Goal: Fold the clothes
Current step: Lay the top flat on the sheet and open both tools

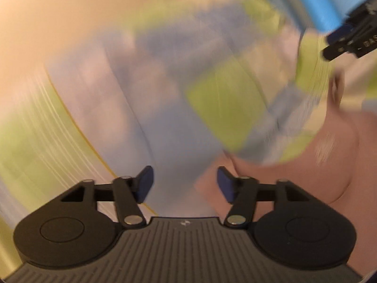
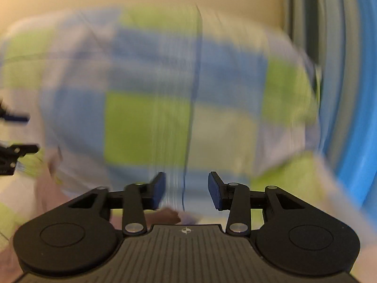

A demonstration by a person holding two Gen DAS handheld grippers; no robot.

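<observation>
The left gripper [image 1: 185,184] is wide open, and nothing sits between its blue pads [image 1: 145,184]. The right gripper [image 2: 186,189] is wide open too and holds nothing. Both pictures are very blurry.

Just past both grippers lies the checked garment [image 2: 146,122], with green, blue and pale squares. It is spread out and fills most of each view.

Only the left view shows a pink cloth [image 1: 341,165] near the gripper on the right side, and a tan surface [image 1: 59,23] farther back. At its top right corner, the other gripper's black body has some white letters, too blurred to read.

Only the right view shows a blue striped thing [image 2: 348,94] far on the right.
</observation>
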